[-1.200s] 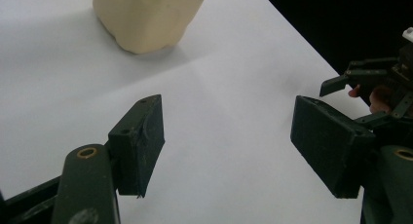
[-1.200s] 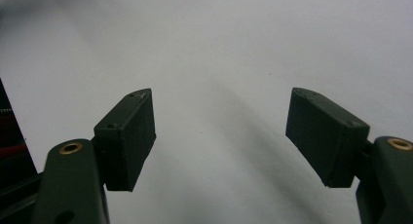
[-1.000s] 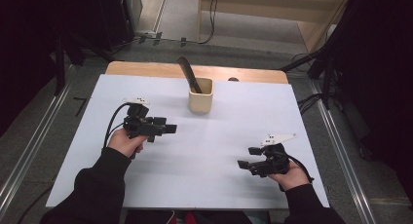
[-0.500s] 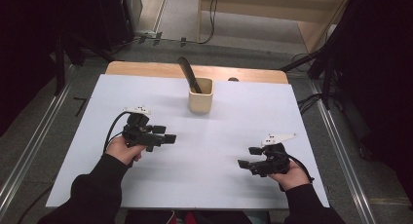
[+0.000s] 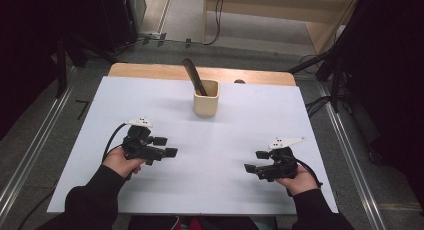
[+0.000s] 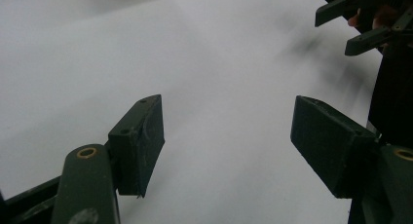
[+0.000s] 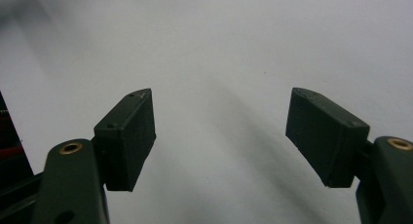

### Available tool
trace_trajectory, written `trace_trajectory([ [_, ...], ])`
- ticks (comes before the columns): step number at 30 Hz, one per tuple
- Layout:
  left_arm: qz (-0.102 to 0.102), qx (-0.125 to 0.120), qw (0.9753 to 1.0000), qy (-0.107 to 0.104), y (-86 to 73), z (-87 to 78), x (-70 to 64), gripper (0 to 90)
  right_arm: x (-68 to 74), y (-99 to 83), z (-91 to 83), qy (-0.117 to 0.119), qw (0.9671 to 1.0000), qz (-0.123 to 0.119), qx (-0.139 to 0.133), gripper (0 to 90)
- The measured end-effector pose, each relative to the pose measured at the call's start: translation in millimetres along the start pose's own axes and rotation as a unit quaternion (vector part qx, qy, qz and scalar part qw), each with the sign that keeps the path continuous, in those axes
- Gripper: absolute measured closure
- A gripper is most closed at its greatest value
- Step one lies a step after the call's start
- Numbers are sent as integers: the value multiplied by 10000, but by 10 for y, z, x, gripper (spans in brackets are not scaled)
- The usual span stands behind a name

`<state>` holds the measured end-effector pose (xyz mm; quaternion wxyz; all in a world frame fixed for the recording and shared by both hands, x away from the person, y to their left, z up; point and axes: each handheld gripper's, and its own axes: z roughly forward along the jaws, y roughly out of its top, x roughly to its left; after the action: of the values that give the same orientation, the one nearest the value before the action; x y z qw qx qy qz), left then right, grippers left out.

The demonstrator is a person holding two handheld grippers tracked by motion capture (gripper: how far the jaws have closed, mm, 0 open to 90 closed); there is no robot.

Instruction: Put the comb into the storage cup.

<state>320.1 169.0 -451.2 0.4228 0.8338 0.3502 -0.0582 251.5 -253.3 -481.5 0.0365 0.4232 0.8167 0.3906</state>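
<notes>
The left gripper (image 5: 165, 146) sits low over the white table sheet (image 5: 240, 120), held in the person's left hand (image 5: 121, 161), with its jaws spread wide and nothing between them. In the left gripper view the two black jaws stand far apart over bare white surface, and the tips of the other gripper show at the upper right corner of that view. A black cable (image 5: 111, 141) loops off the back of the left gripper toward the near left of the sheet, and a grey three-cornered plate (image 5: 139, 122) rides on top of it.

The right gripper (image 5: 256, 161) is held in the right hand (image 5: 299, 181) near the sheet's near right part, well apart from the left one; its jaws too are spread wide and hold nothing, pointing toward the left gripper. The right gripper view shows the same wide gap with plain white sheet beneath.

Farther out, toward the far middle of the sheet, a cream cup (image 5: 206, 98) stands upright, well apart from both grippers. A dark utensil (image 5: 193, 75) leans in it, its upper end tilted toward the far left over the rim. Beyond the sheet's far edge a strip of the wooden tabletop (image 5: 150, 71) shows
</notes>
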Motion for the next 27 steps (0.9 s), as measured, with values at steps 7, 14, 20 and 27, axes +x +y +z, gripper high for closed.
trace_trajectory([
  [7,-6,78,10000,6,-78,-37,-14,288,-4,0,1,-2,10000,8,6,247],
  [14,73,129,9999,53,-144,-68,-28,288,-6,-1,3,-3,10000,-2,20,247],
  [20,122,161,9998,61,-205,-110,-51,288,-11,-2,3,-23,10000,29,20,248],
  [27,142,197,9996,116,-276,-166,-61,288,-16,-4,4,-58,10000,68,30,248],
])
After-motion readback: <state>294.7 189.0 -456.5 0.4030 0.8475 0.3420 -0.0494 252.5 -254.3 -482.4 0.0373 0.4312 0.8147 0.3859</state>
